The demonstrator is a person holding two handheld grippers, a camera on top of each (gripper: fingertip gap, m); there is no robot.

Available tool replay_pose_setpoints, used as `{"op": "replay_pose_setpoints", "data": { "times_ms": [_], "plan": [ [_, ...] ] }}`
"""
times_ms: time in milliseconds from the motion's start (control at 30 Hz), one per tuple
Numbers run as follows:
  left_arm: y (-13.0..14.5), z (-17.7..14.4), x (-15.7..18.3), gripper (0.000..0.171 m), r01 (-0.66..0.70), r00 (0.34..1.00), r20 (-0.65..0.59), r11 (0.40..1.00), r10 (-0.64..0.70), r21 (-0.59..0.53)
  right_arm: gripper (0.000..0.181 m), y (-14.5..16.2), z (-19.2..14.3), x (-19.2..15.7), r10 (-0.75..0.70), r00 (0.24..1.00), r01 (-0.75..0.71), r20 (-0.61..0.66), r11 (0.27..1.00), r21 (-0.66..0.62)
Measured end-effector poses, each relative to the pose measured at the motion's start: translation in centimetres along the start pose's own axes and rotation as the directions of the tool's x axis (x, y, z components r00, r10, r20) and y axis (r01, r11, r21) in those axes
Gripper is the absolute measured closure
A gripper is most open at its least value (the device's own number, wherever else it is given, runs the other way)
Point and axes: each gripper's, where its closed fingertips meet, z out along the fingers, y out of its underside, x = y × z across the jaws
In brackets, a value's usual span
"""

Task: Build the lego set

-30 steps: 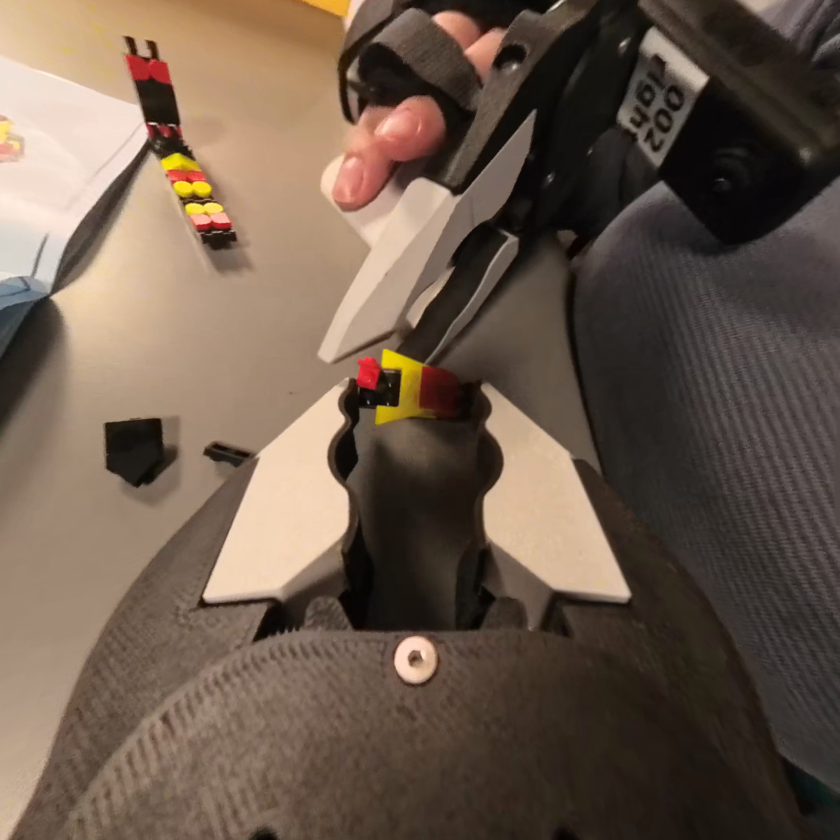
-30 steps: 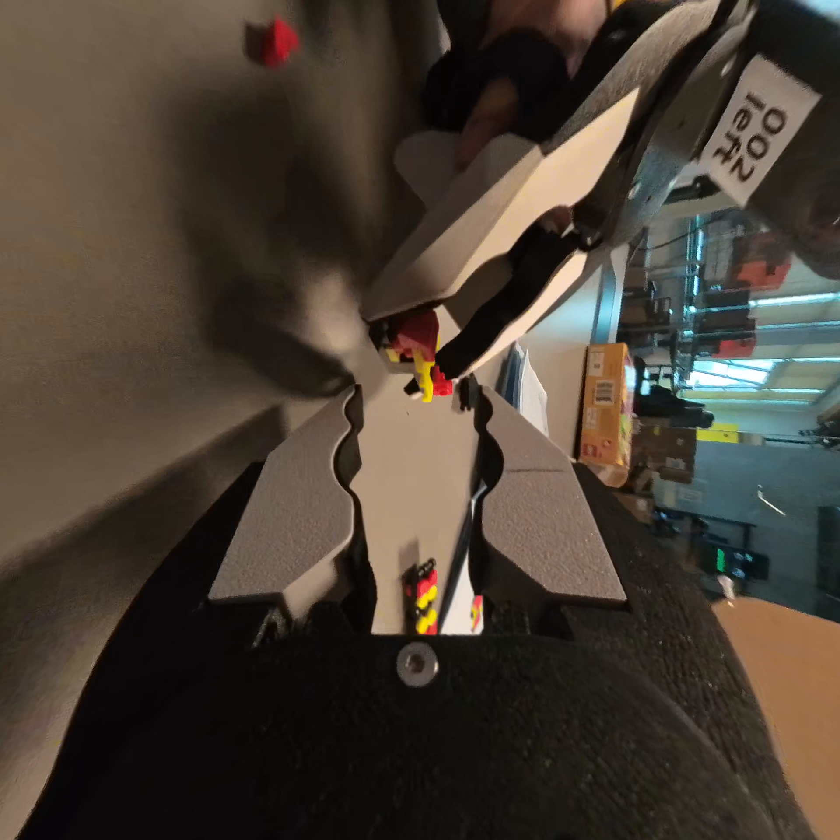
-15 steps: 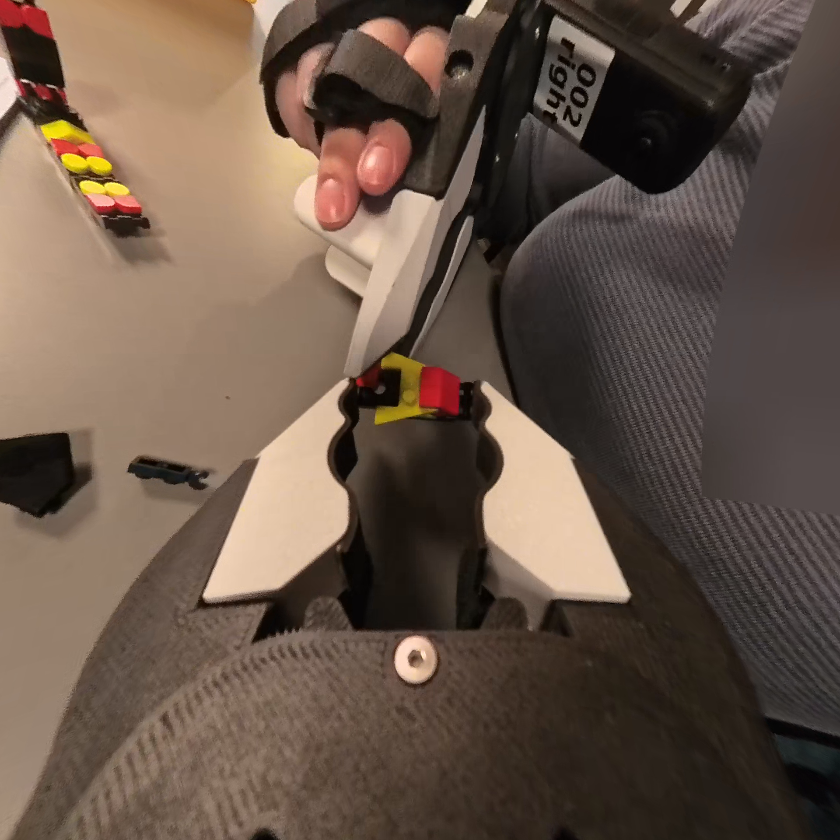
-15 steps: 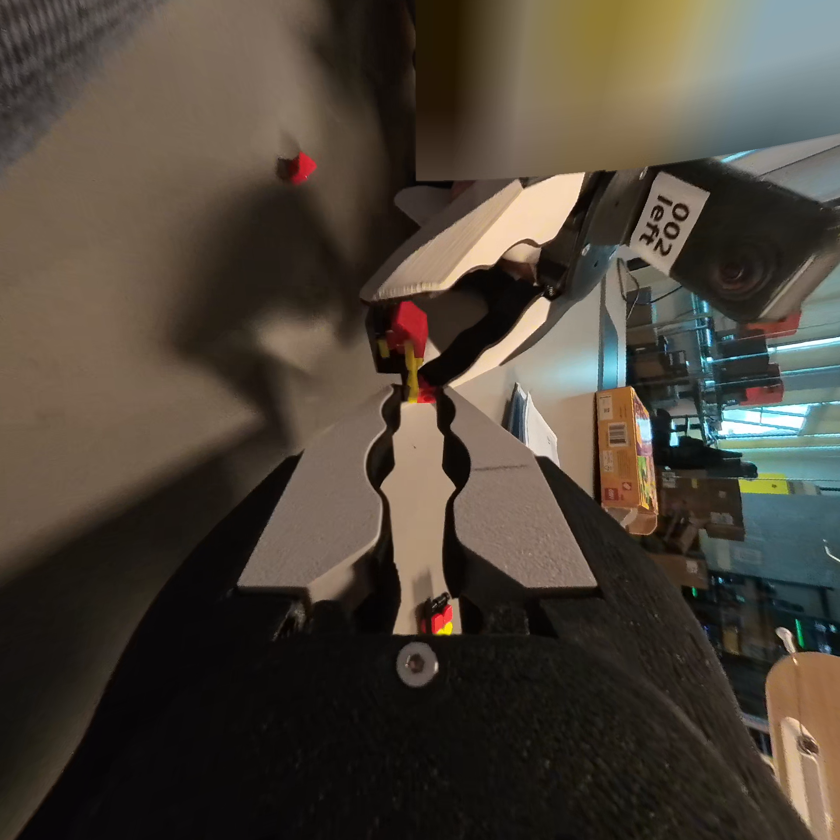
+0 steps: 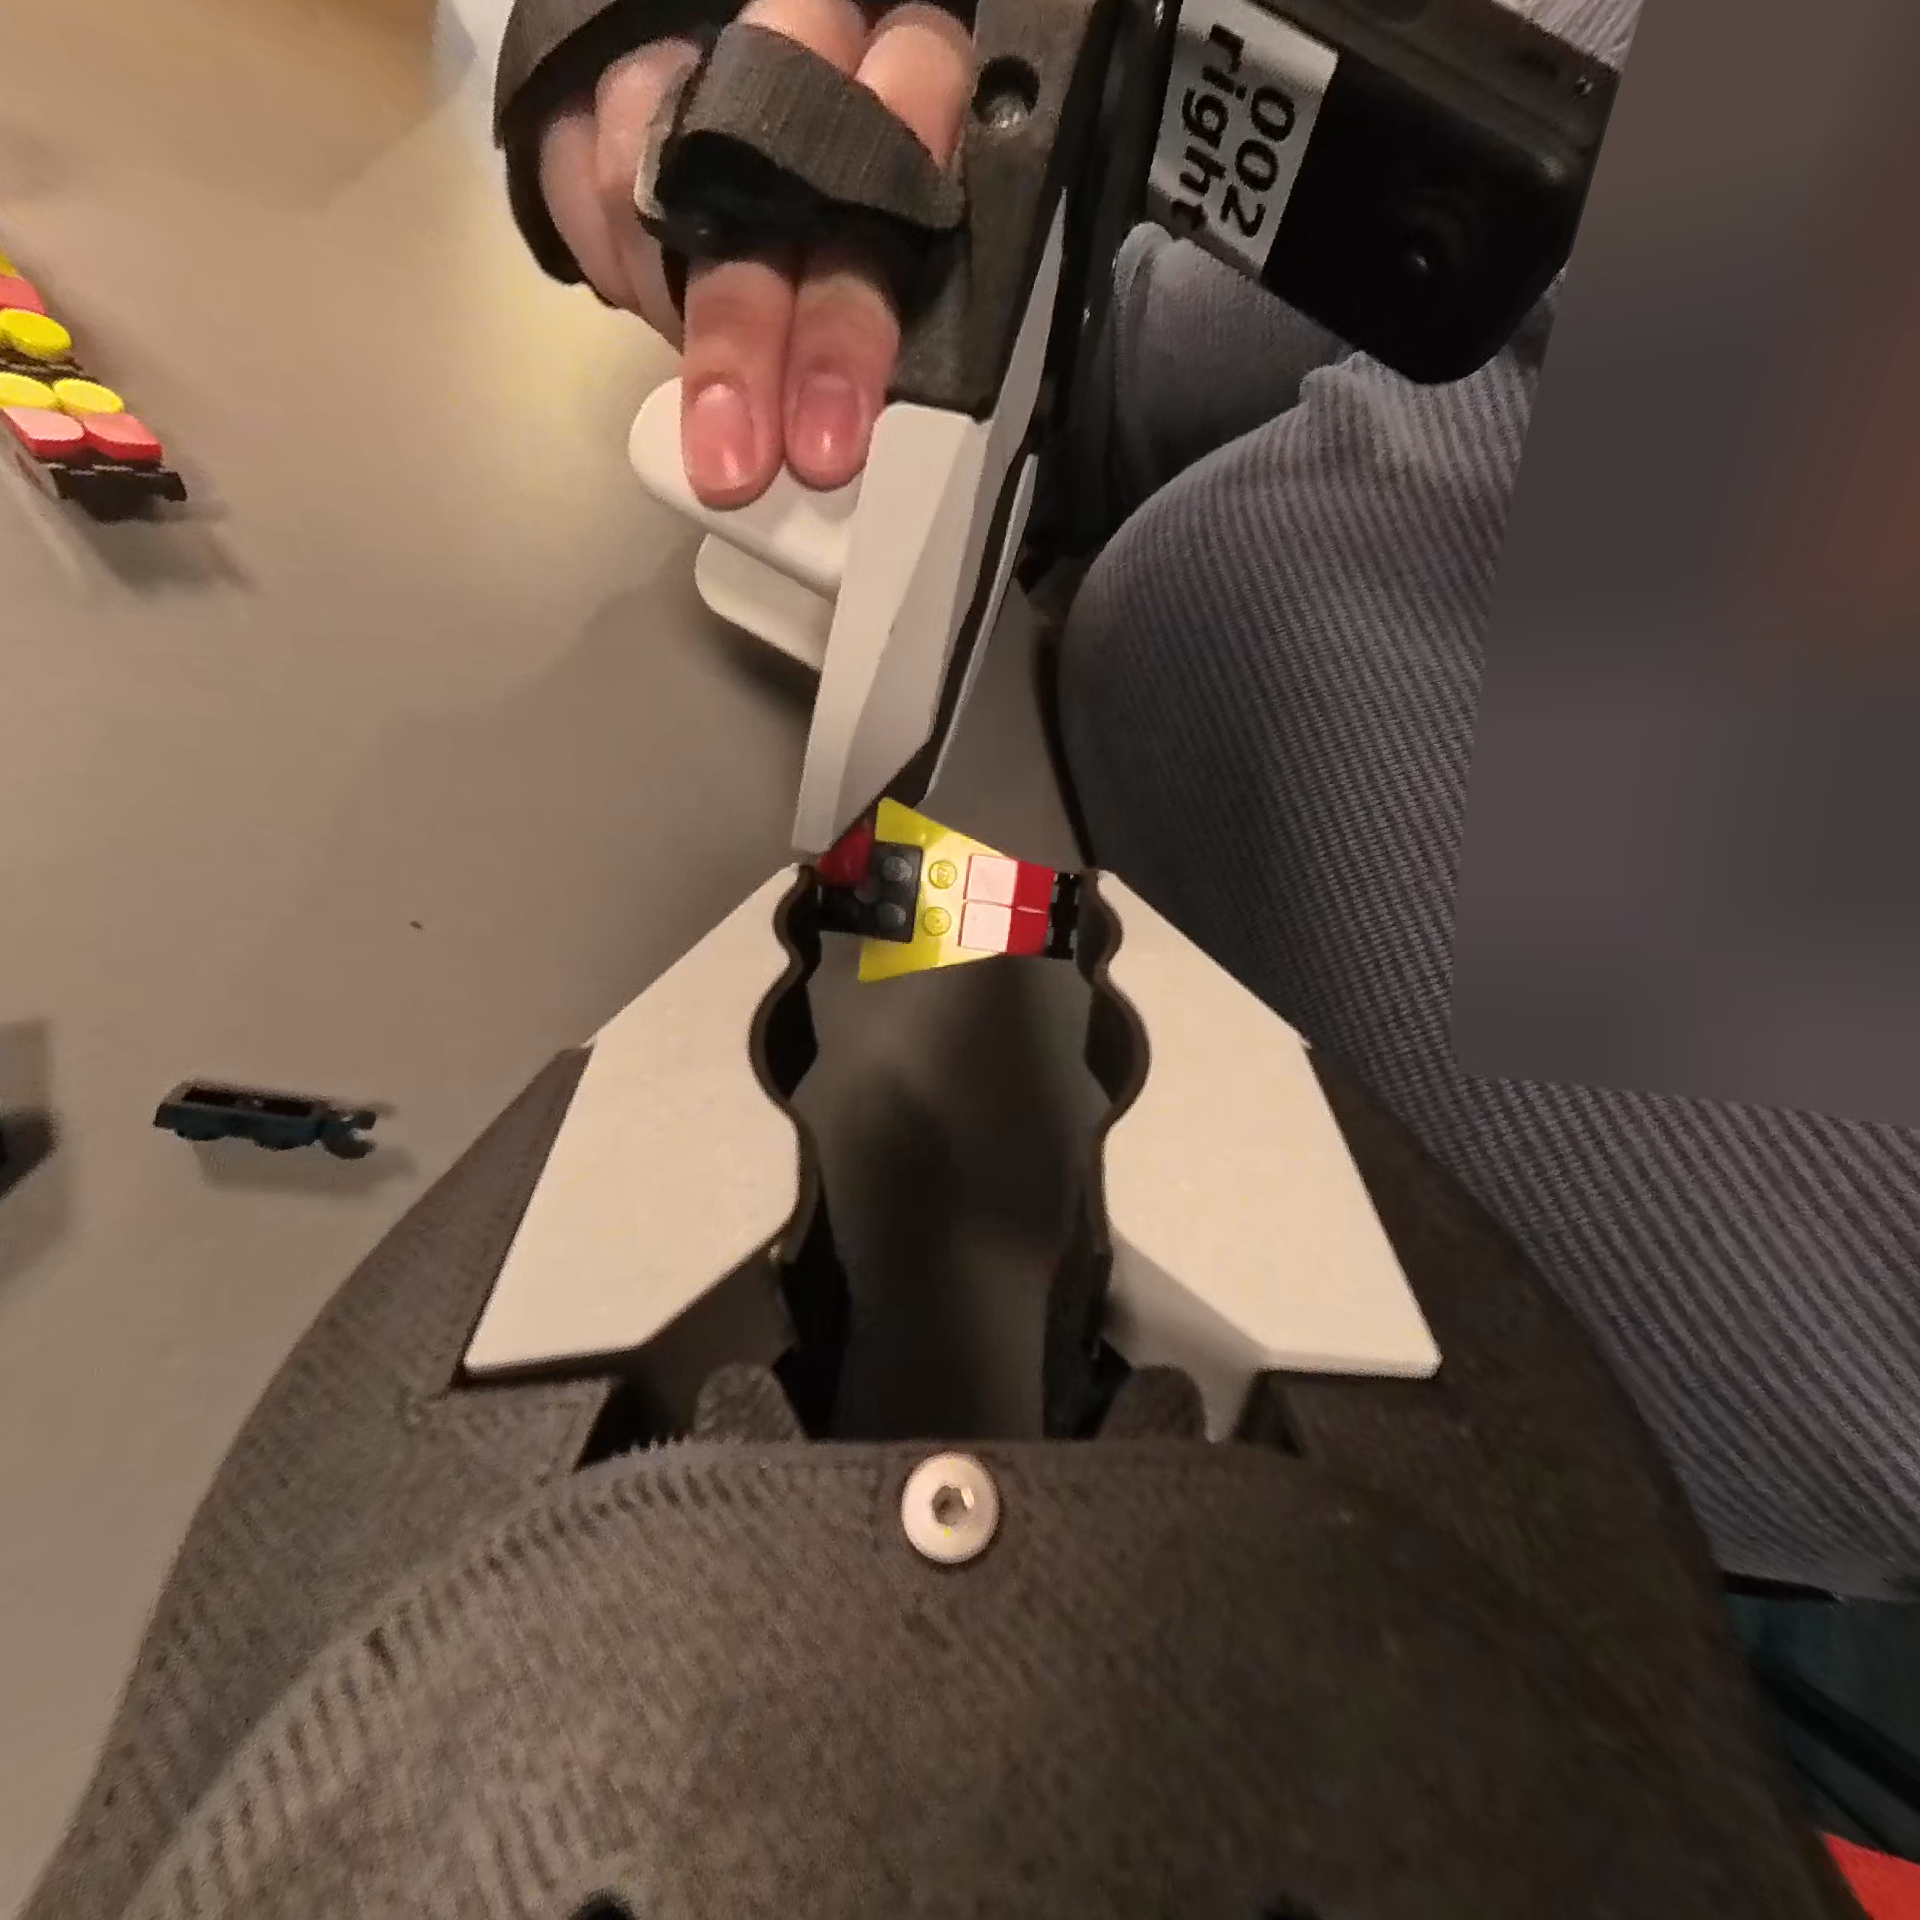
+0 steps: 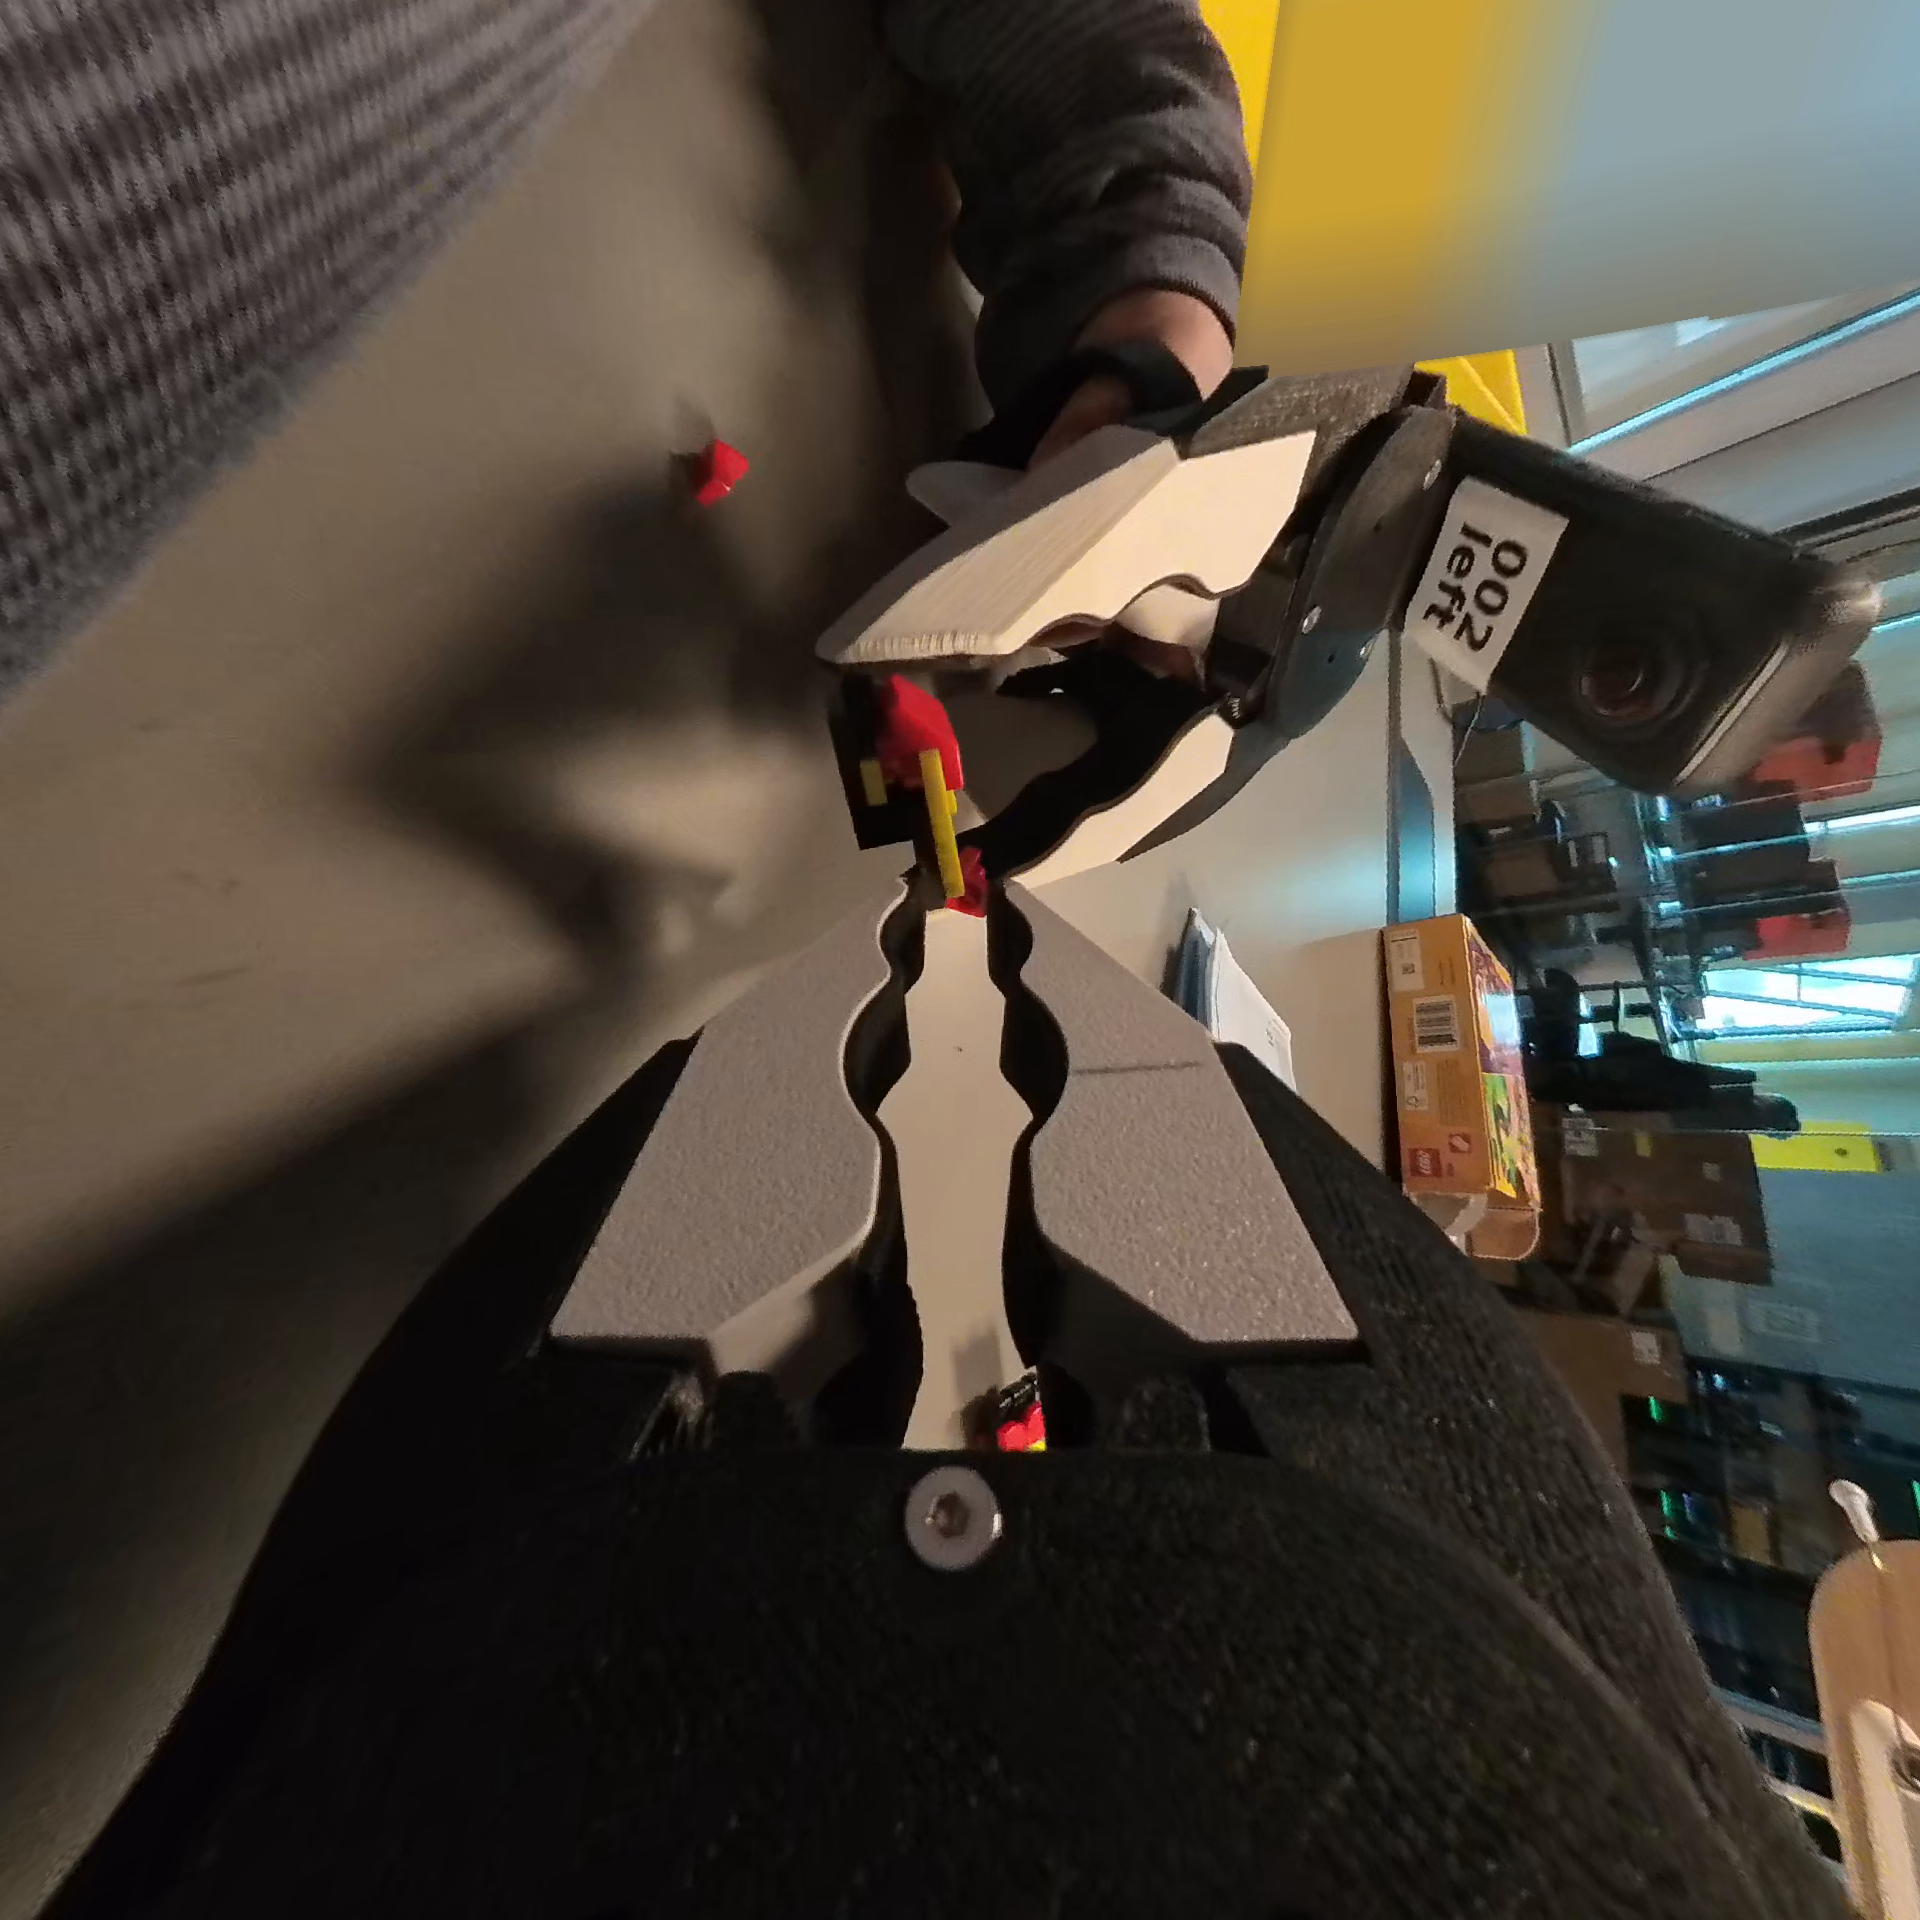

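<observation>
My left gripper is shut on a small lego assembly: a yellow wedge plate with a black plate and red sloped pieces on top. It holds the assembly in the air above the table. My right gripper comes down from above, and its tips pinch the assembly's left end at a small red piece. In the right wrist view my right gripper is nearly shut on the yellow plate's edge and that red piece. The assembly sits in the left gripper just beyond.
A long black strip with yellow and red tiles lies at the far left. A small dark piece lies on the table. A loose red piece lies further off. An orange box and paper are behind. The person's grey clothing is at the right.
My right gripper came down from open and closed on the assembly's left end. The left gripper kept its hold and turned the assembly flatter toward its camera.
</observation>
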Motion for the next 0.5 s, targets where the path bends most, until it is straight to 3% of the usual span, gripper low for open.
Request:
{"op": "replay_pose_setpoints", "data": {
  "times_ms": [200,400,500],
  "plan": [
    [0.1,0.2,-0.3,0.122,0.007,1.000,0.021,1.000,-0.007,-0.005,0.172,0.2,0.1,-0.2,-0.016,1.000,0.016,0.007,1.000,-0.017],
    [1.7,1.4,0.4,0.122,0.047,0.998,-0.023,0.991,-0.050,-0.124,0.171,-0.3,0.1,-2.6,-0.091,0.984,0.098,0.156,0.994,-0.037],
    [1.6,1.6,0.7,0.122,0.087,0.994,-0.058,0.988,-0.095,-0.125,0.171,-0.5,0.0,-2.9,-0.102,0.977,0.111,0.185,0.993,-0.038]
  ]
}}
